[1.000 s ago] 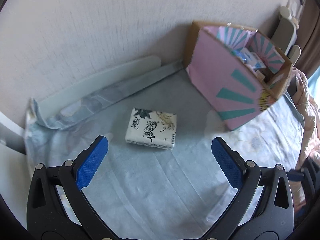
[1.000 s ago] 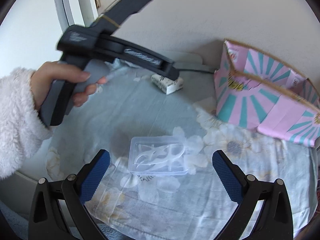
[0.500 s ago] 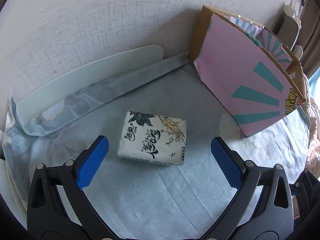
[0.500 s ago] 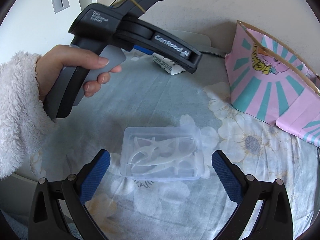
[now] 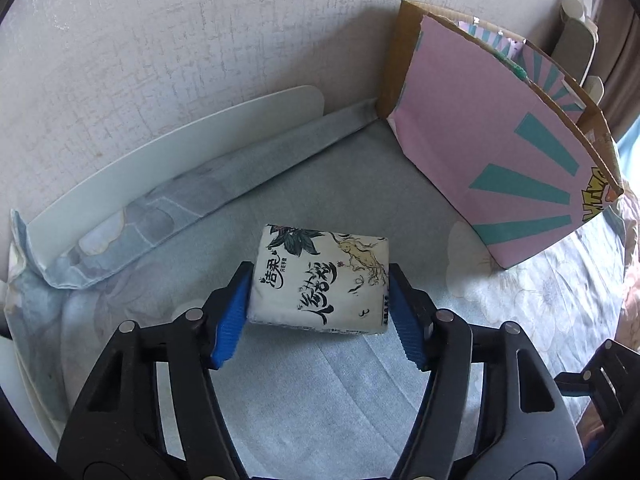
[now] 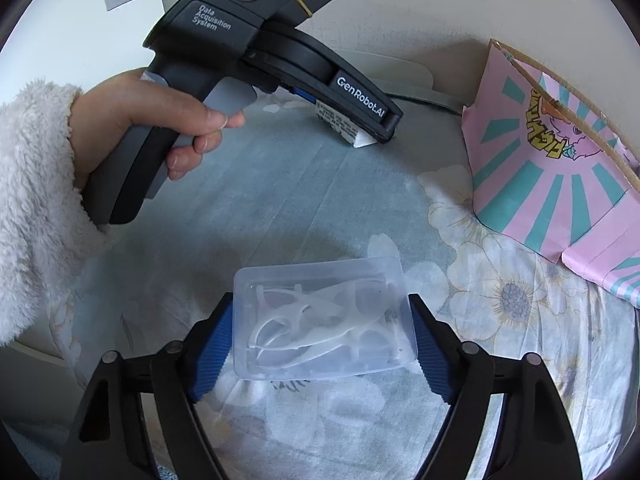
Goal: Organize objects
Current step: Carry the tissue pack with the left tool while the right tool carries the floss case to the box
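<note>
My left gripper (image 5: 318,312) is shut on a white tissue pack (image 5: 320,282) with black ink print, its blue pads pressing both short sides on the pale blue floral cloth. My right gripper (image 6: 320,344) is shut on a clear plastic box of white floss picks (image 6: 320,316), which rests on the cloth. In the right wrist view the left gripper (image 6: 352,120) shows at the back, held by a hand in a white fleece sleeve, with a corner of the tissue pack (image 6: 348,132) under it. A pink and teal cardboard box (image 5: 500,152) stands open to the right, and it also shows in the right wrist view (image 6: 552,168).
A white curved board (image 5: 168,152) leans along the textured wall behind the cloth's bunched edge (image 5: 120,232). The table's left edge drops off near the sleeve (image 6: 28,208). White bottles (image 5: 576,28) stand behind the cardboard box.
Both grippers moved forward and down over their objects, then closed: the left onto the tissue pack, the right onto the floss pick box.
</note>
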### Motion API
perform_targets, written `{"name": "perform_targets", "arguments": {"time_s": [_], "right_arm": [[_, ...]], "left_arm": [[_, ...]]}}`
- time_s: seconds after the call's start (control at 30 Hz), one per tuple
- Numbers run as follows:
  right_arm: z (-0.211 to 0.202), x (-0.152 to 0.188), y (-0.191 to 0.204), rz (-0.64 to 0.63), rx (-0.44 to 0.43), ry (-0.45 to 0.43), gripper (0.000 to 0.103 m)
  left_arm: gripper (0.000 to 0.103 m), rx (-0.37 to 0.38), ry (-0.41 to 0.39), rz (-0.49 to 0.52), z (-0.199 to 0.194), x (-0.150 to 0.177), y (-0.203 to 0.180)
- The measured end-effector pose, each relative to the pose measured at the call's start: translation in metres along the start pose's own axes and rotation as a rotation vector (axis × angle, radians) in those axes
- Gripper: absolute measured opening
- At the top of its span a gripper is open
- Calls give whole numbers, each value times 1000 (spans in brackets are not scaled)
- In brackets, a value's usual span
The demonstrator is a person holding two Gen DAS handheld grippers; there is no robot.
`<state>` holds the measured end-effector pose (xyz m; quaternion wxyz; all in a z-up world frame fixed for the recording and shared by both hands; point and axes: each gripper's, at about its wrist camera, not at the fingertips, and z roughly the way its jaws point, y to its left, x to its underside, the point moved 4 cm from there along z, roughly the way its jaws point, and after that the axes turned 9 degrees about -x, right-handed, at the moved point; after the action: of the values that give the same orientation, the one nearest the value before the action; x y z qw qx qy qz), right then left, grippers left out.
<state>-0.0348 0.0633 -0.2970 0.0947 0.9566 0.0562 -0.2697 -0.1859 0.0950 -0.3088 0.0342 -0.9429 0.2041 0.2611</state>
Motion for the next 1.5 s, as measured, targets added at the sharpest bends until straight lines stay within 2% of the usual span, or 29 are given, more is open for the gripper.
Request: {"name": "perform_targets", "arguments": {"time_s": [0.2, 0.37, 0.67, 0.87, 1.03, 1.07, 1.33, 1.5], "right_arm": [[-3, -1, -4, -4, -11, 2, 77], [-9, -2, -7, -13, -24, 6, 77], [-36, -12, -15, 6, -42, -25, 77], [-66, -27, -22, 17, -49, -54, 77], [-90, -49, -39, 21, -57, -79, 77], [-96, -52, -41, 22, -59, -85, 77], [-145, -83, -62, 27, -65, -133, 77], [-173, -86, -85, 23, -52, -155, 77]], "left_arm": [[61, 12, -8, -9, -2, 1, -1], [61, 16, -19, -3, -9, -13, -2], [61, 13, -48, -31, -40, -23, -2], [61, -9, -68, -52, -73, -31, -3], [61, -16, -90, -85, -111, -24, 20], [61, -41, -101, -110, -116, -25, 21], [61, -55, -117, -168, -153, -34, 11], [61, -59, -128, -212, -168, -39, -1]]}}
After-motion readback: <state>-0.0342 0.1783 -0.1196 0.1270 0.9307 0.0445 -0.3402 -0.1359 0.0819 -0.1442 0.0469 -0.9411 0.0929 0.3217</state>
